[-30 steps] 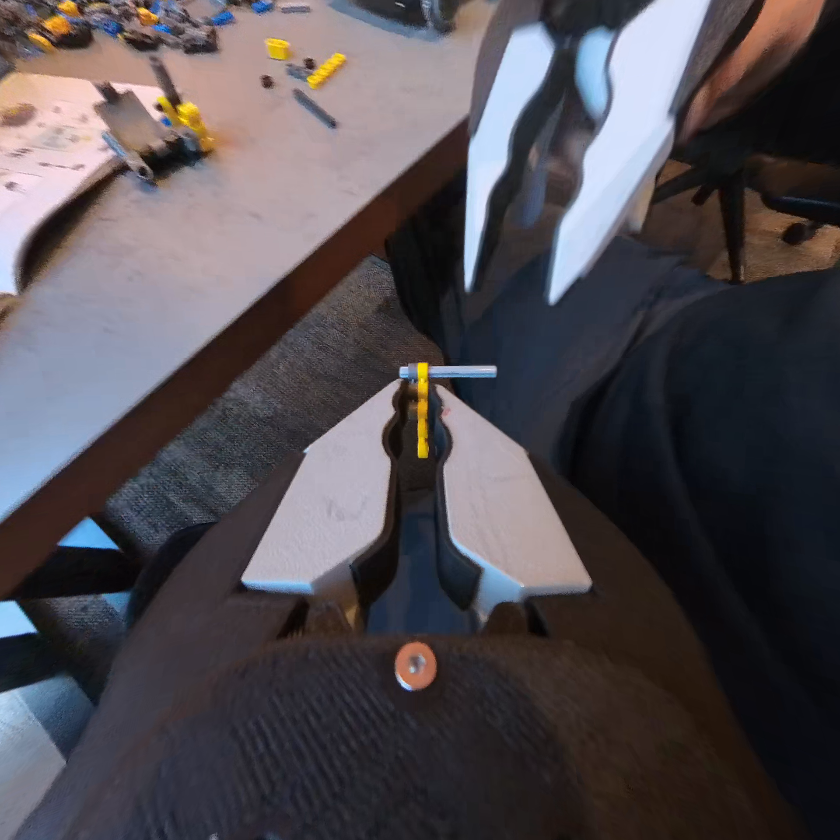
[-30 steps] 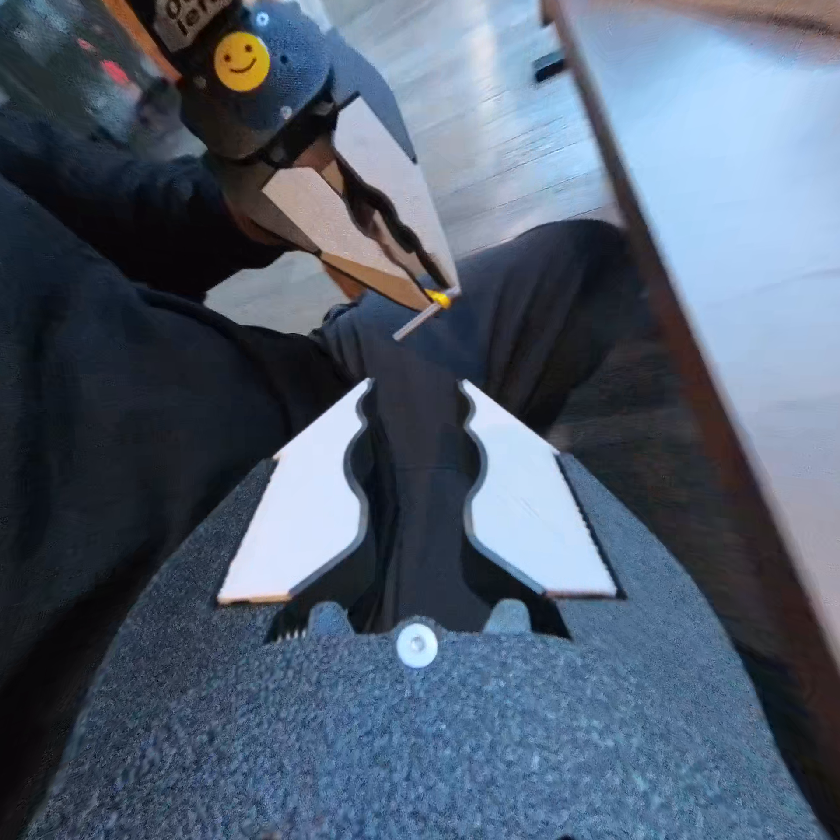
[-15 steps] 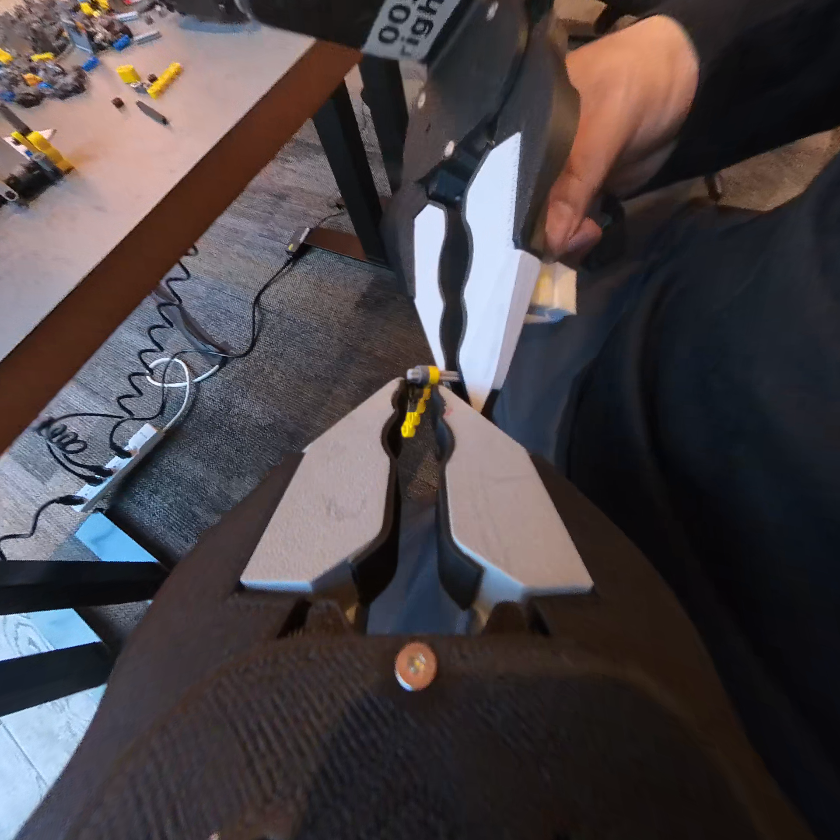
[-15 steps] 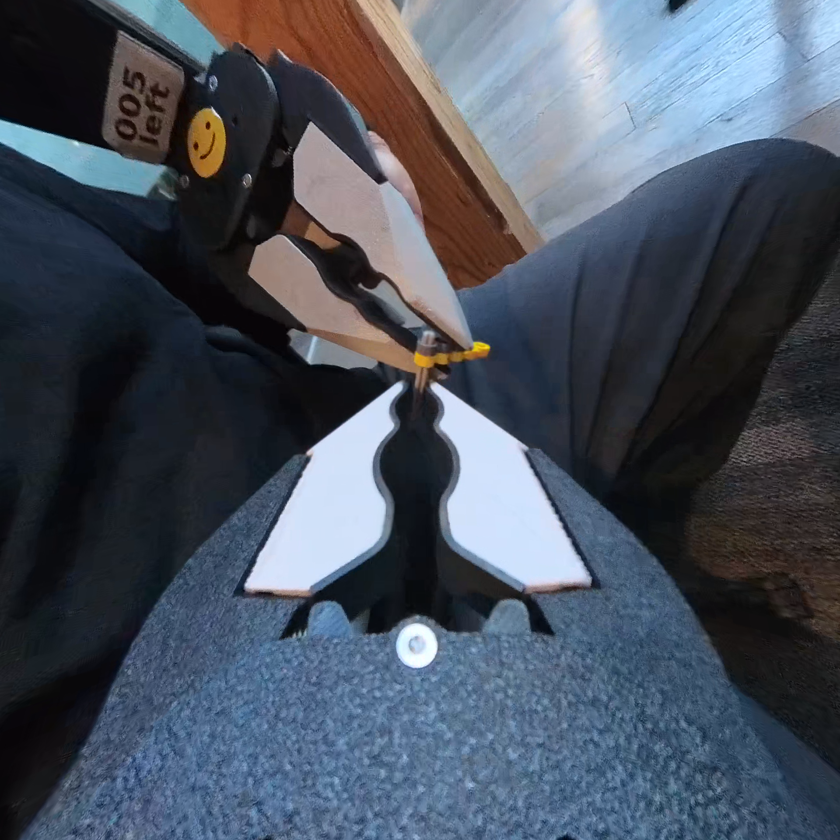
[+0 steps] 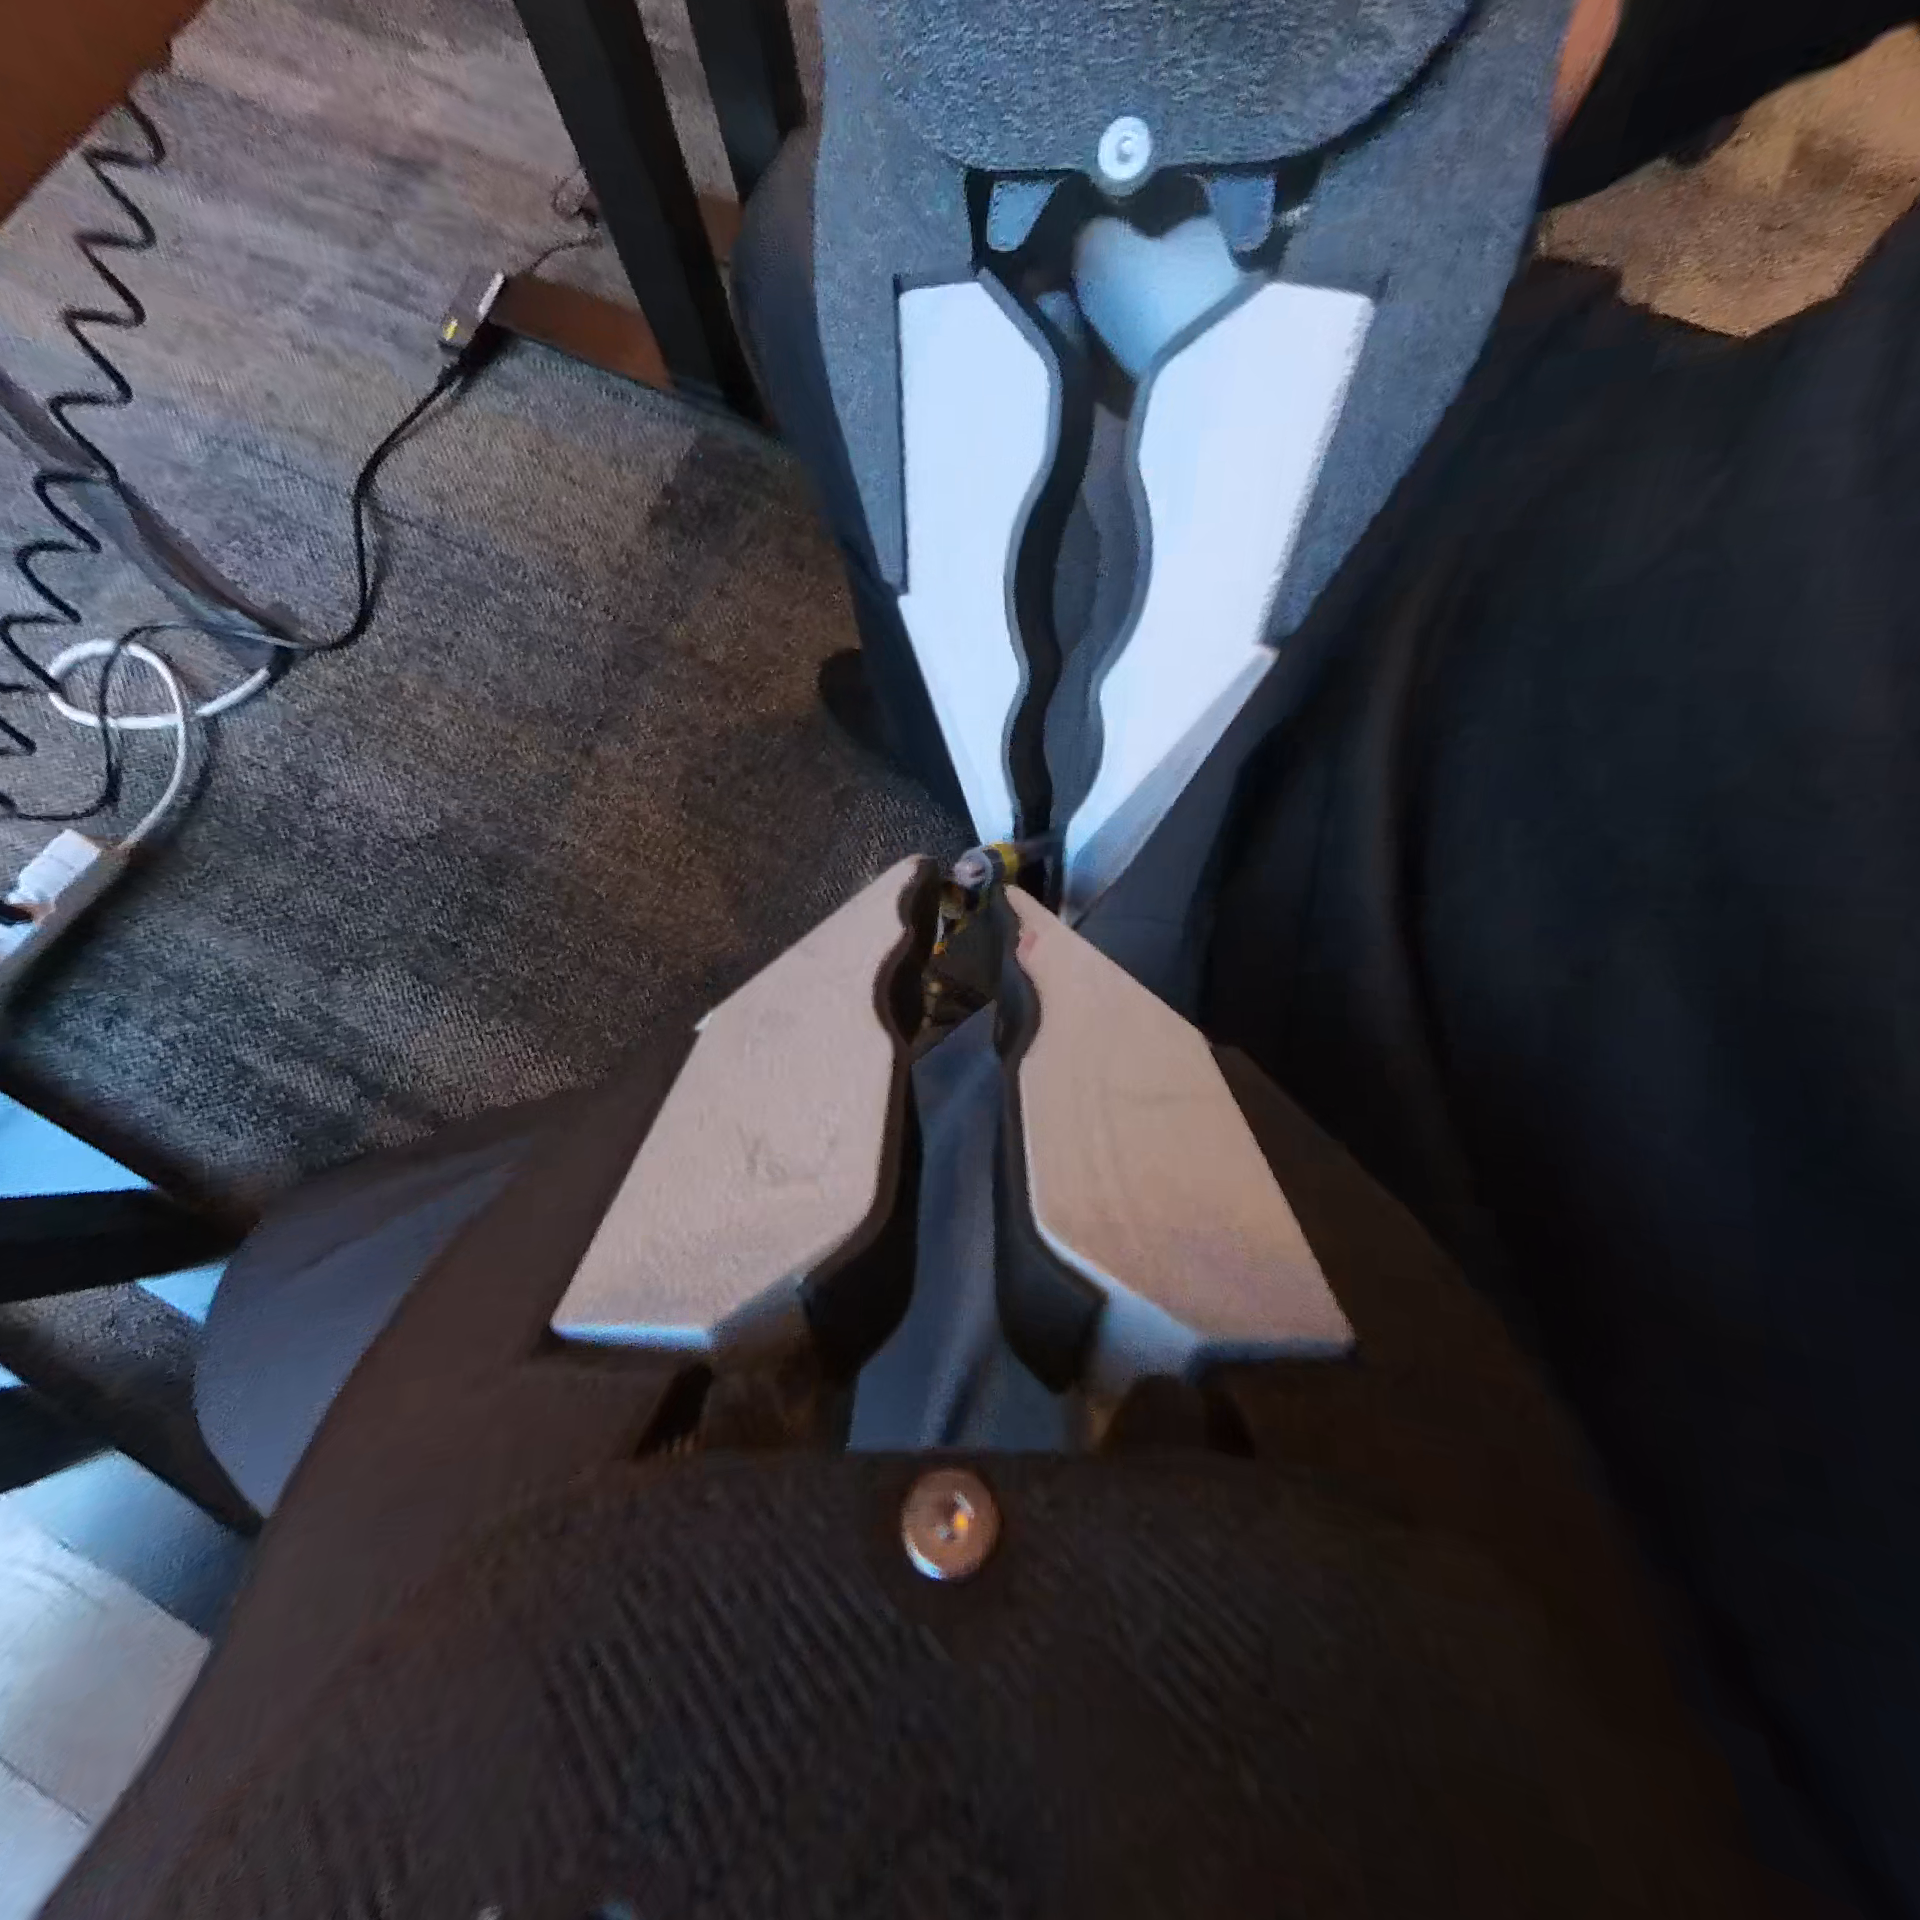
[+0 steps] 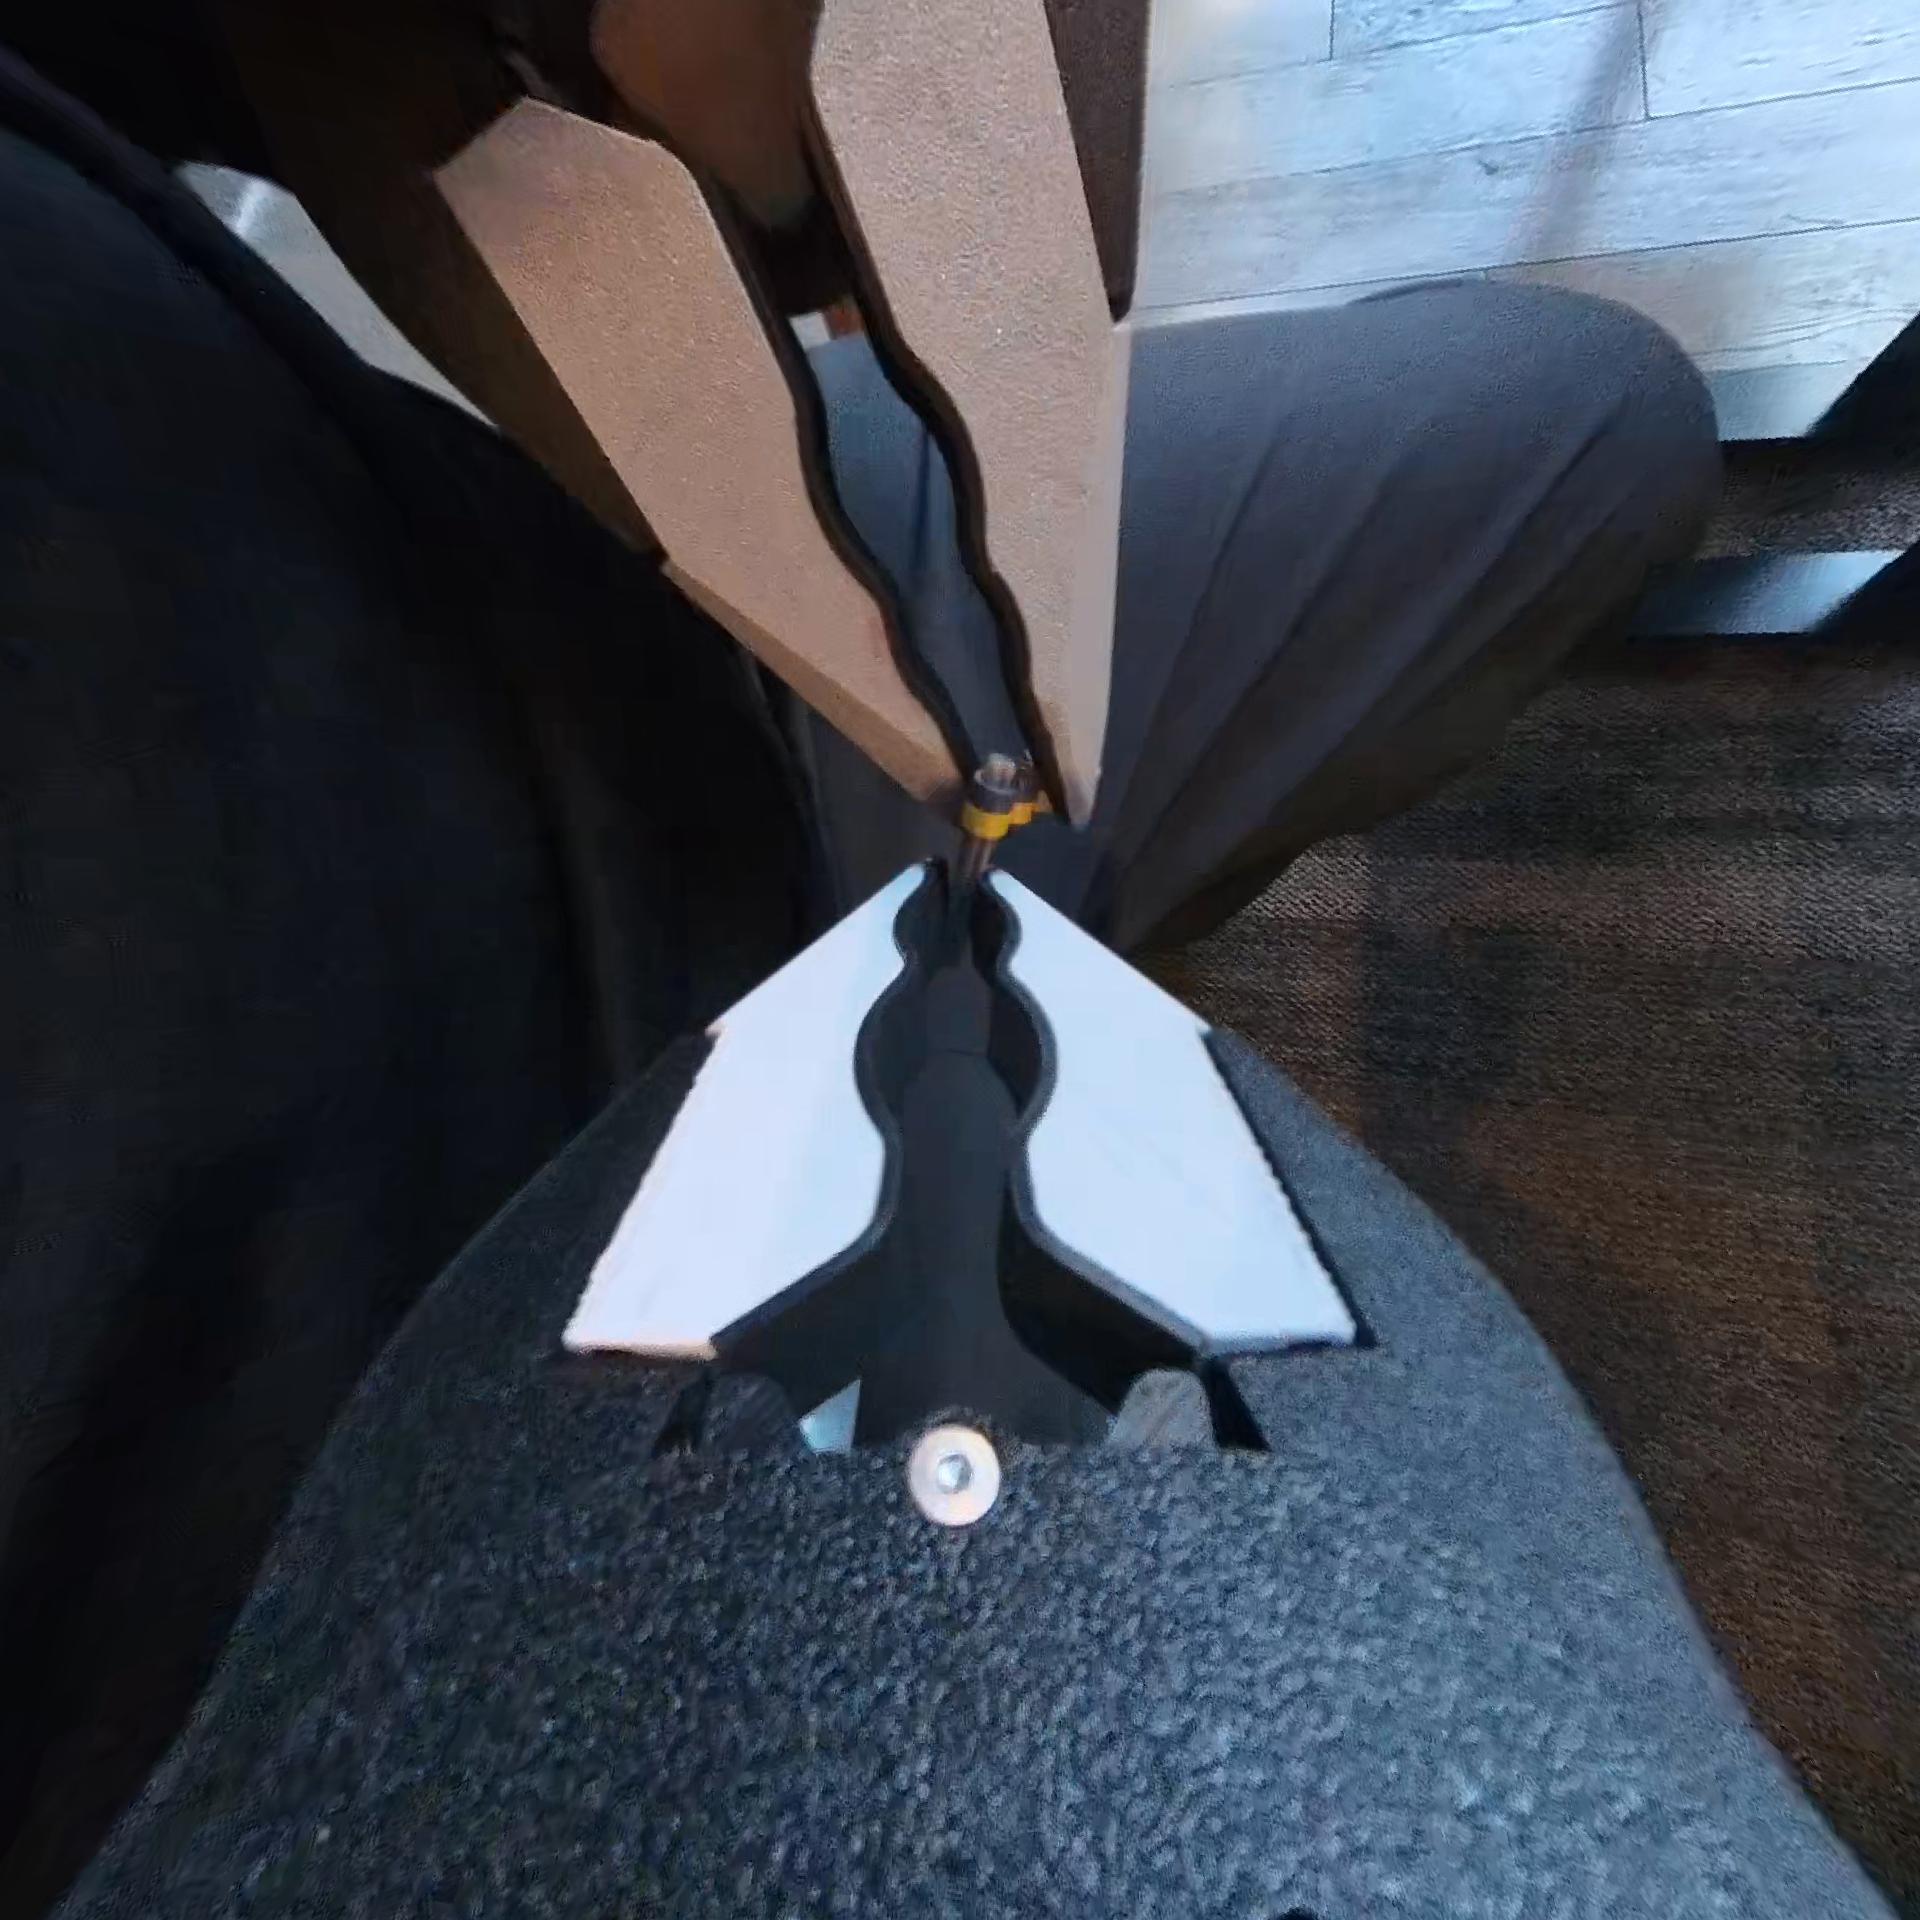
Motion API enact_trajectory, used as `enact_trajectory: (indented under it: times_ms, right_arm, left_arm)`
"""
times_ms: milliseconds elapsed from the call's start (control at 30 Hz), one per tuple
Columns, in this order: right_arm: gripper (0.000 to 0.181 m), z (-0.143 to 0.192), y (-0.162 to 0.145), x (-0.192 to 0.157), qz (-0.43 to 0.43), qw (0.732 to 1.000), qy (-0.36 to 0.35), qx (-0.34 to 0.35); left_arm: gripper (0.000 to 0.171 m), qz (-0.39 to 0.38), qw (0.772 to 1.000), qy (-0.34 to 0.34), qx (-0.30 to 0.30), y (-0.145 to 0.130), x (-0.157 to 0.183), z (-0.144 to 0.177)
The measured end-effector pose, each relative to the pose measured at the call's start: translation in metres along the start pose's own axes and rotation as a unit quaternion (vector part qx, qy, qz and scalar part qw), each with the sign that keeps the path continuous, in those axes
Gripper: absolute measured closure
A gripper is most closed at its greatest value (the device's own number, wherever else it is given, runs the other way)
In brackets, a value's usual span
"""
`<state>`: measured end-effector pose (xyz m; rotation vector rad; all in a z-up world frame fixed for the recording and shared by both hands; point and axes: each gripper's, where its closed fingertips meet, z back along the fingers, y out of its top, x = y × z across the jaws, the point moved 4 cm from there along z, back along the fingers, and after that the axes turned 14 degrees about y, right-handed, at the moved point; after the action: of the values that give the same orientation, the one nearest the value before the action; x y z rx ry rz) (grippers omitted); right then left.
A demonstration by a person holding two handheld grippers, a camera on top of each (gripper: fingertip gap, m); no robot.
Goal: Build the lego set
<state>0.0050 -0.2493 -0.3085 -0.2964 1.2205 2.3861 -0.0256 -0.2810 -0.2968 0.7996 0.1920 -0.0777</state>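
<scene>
While both tools meet tip to tip above a lap in dark trousers (image 6: 1351, 540), a small toy part is held between them.

The left gripper (image 5: 961, 899) is clenched on a small yellow plastic beam (image 5: 951, 914), seen mostly edge-on between its fingers. Through the beam's end a thin grey axle rod (image 6: 977, 857) is passed, and the rod's free end is pinched by the closed fingers of the right gripper (image 6: 961, 878). Little of the beam is shown; its far end is hidden. Below lie grey carpet (image 5: 468, 831), black coiled cable (image 5: 94, 343) and a white cable (image 5: 125, 707); a black surface leg (image 5: 623, 187) stands beyond.
</scene>
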Motion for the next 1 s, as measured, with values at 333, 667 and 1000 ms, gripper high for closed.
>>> enact_trajectory:
  times_ms: [333,667,1000]
  right_arm:
    - [0.177,0.010,-0.017,0.035,0.061,0.996,-0.033,0.053]
    - [0.175,0.091,0.000,0.107,-0.089,0.969,0.014,0.230]
    - [0.165,0.180,0.014,0.142,-0.032,0.959,-0.174,0.223]
  left_arm:
    - [0.166,0.157,0.978,-0.137,-0.026,-0.007,-0.014,-0.026]
    - [0.165,0.069,0.994,-0.076,0.022,0.067,-0.096,-0.050]
    - [0.166,0.093,0.992,-0.046,0.065,0.138,-0.218,-0.081]
